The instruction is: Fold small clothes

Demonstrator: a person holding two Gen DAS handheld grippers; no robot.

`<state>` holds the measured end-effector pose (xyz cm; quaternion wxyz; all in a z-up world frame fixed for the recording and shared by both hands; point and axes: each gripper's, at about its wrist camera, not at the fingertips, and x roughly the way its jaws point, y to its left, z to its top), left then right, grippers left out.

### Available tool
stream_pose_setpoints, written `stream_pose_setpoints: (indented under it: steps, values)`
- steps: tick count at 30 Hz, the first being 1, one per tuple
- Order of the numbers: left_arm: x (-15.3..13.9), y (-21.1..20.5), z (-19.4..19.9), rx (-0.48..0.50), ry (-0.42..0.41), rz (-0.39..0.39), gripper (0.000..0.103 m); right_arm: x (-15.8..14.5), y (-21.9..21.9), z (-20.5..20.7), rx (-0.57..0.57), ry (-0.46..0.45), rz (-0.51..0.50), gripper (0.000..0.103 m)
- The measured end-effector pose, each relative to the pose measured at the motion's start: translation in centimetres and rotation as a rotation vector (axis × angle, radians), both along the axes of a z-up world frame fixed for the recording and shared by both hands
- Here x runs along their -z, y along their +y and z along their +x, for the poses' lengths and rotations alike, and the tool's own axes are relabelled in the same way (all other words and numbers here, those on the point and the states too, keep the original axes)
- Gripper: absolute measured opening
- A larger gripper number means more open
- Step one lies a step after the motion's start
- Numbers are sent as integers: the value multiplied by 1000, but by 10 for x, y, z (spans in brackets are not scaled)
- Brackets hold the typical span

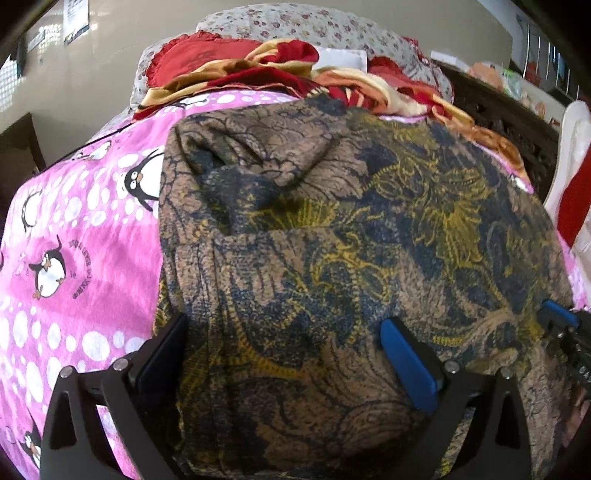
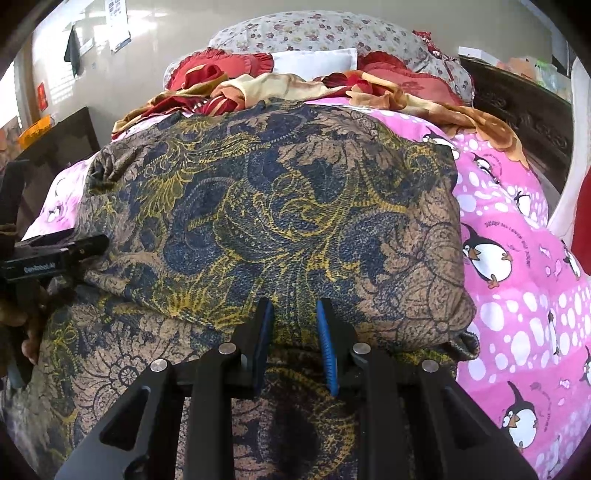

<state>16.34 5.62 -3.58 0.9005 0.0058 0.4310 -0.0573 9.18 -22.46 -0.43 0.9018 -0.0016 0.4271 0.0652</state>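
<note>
A brown, navy and yellow patterned garment (image 1: 332, 221) lies on a pink penguin bedsheet (image 1: 74, 240). In the left wrist view my left gripper (image 1: 284, 332) is open wide, its fingers straddling the garment's near left part. In the right wrist view the garment (image 2: 277, 206) is folded over with a thick fold edge near my right gripper (image 2: 294, 308), whose blue-padded fingers stand a small gap apart with cloth bunched between them. The right gripper also shows at the right edge of the left wrist view (image 1: 561, 317). The left gripper also shows at the left of the right wrist view (image 2: 74, 247).
A heap of red and orange cloth (image 1: 258, 70) and floral pillows (image 2: 314, 33) lie at the far end of the bed. A dark wooden headboard (image 2: 524, 110) runs along the right. The pink sheet (image 2: 517, 277) is bare to the right of the garment.
</note>
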Motion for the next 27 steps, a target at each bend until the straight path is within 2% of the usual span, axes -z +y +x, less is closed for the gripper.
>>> stream_pose_setpoints:
  steps: [4,6,12,18,27]
  values:
    - [0,-3,0,-2,-2,21,103,-3,5,-16,20,-11,-28,15]
    - [-1,-3,0,-3,-4,24,103,-1,6,-27,20,13,-34,25]
    - [-1,-1,0,-1,-3,11,103,0,2,-66,41,50,-28,37]
    - [0,-1,0,0,-3,5,103,2,7,-71,37,43,-63,41]
    - [0,-2,0,5,10,18,103,2,2,-71,36,38,-20,43]
